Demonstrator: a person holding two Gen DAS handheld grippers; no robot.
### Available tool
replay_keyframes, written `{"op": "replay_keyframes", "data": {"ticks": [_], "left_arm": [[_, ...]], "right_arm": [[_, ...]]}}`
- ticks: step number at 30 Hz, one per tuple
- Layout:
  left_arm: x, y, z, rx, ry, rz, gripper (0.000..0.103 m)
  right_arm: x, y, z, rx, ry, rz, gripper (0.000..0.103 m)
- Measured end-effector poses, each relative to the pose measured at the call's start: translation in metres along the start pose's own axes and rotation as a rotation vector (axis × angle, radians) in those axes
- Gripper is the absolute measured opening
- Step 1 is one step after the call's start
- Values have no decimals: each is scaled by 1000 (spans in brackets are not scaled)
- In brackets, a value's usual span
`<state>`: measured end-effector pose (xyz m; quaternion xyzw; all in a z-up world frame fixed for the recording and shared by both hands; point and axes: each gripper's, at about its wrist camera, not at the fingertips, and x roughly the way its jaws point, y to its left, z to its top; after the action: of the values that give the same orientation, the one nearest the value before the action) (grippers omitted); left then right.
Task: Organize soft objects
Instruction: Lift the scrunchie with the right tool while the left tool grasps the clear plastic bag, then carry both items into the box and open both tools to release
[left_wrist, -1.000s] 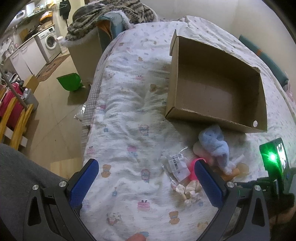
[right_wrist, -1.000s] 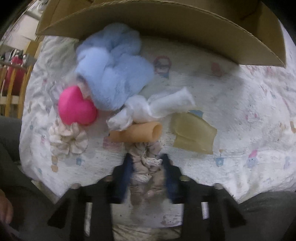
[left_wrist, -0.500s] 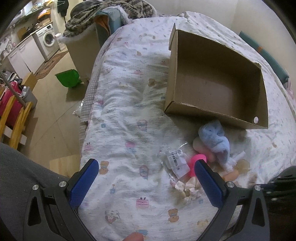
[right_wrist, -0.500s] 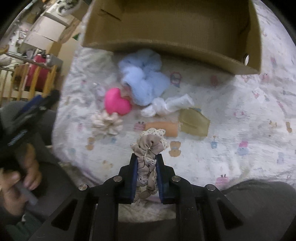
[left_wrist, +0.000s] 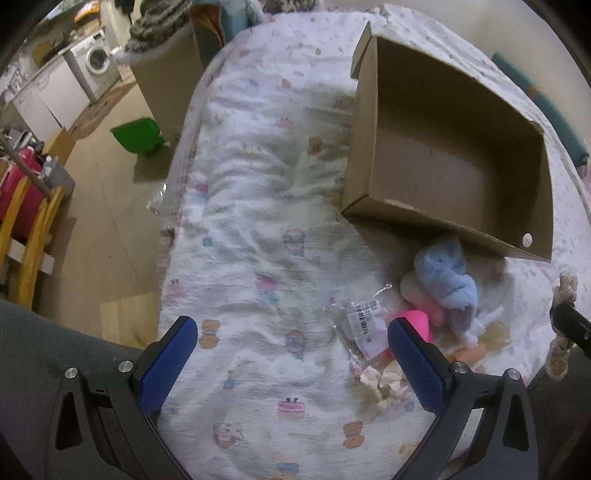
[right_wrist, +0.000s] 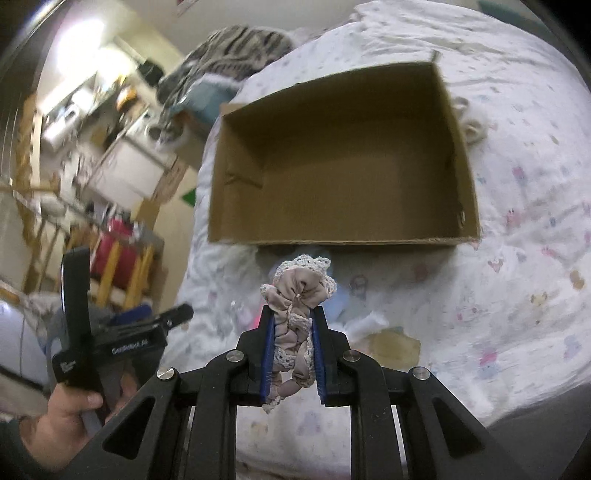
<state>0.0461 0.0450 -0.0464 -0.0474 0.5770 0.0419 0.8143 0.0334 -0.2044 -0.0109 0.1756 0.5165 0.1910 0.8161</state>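
My right gripper is shut on a beige lace-trimmed scrunchie and holds it in the air just short of the near wall of the open cardboard box. The scrunchie also shows at the right edge of the left wrist view. My left gripper is open and empty, low over the bed. To its right lies a pile: a blue fluffy cloth, a pink heart, a cream scrunchie, a plastic packet, an orange tube. The box is empty.
The bed's patterned quilt drops off at its left edge to the floor, where a green bin, a washing machine and a yellow wooden frame stand. A striped blanket lies beyond the box.
My right gripper has lifted the beige scrunchie off the bed and carried it up toward the box. My left gripper has drifted slightly, staying open.
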Motion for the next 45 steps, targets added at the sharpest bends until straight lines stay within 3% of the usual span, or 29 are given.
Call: {"op": "replay_keyframes", "data": {"ticks": [2,5,11,13,17,20,23,30,36,45], "left_arm": [[10,-1,-1,-11,45,-16,99],[31,-5,-2,-52,123,-69,90],[60,-14,5,-124,173,-145,79],[68,-18,6,-133,194,-163,71],[82,-29,5,-114,220,-191,38],[80,-32,4,-105,199,-178,25],[74,-28,6,-102,163,-148,21],[53,-10,10,-112,65,-51,20],[14,-12,13,-70,-26,-63,20],[-50,-37,39,72,-234,-77,20]], "right_arm": [[9,-5,-4,31,-12,-11,20],[8,-8,-1,39,-30,-10,20],[23,-3,-2,16,-13,-34,20],[23,-2,-1,12,-15,-30,20],[24,-1,-3,18,-14,-30,20],[26,-1,-2,18,-13,-31,20],[23,-2,-3,19,-12,-29,20],[21,-3,-4,28,-26,-29,20],[14,-2,-6,31,-57,-28,20],[-10,0,2,17,-166,-53,20]]}}
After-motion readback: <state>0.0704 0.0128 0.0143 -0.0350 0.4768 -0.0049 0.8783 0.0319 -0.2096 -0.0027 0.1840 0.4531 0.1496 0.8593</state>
